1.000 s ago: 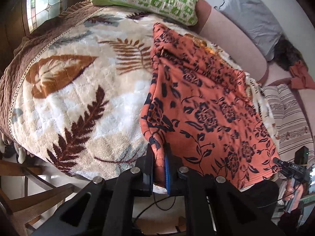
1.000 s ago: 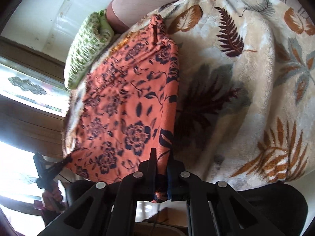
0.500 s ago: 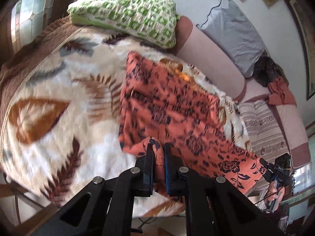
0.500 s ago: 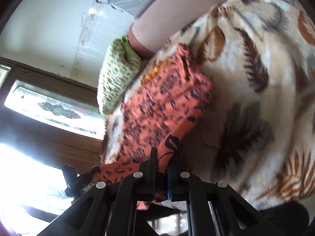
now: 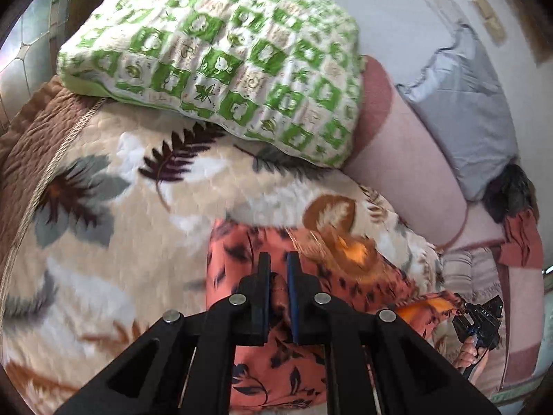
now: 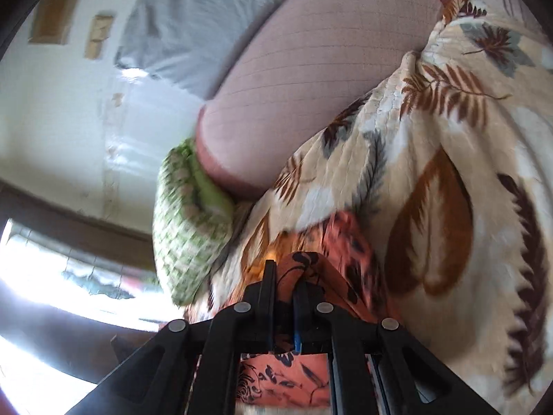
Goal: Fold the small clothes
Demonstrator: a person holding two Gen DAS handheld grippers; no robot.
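Orange floral garment (image 5: 273, 363) is mid-fold — left gripper (image 5: 278, 276) and right gripper (image 6: 283, 287) each clamp an edge — next, lay it flat on the blanket (image 5: 103, 242) and release.

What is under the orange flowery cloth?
Under the orange flowery cloth lies the leaf-print blanket, showing all around it. Whatever the blanket covers stays hidden.

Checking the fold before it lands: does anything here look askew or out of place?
Nothing damaged or spilled. The orange garment is bunched and rumpled on the blanket rather than flat, with both grippers, left and right, shut on its cloth. The frames are blurred, so I cannot tell whether the edges line up.
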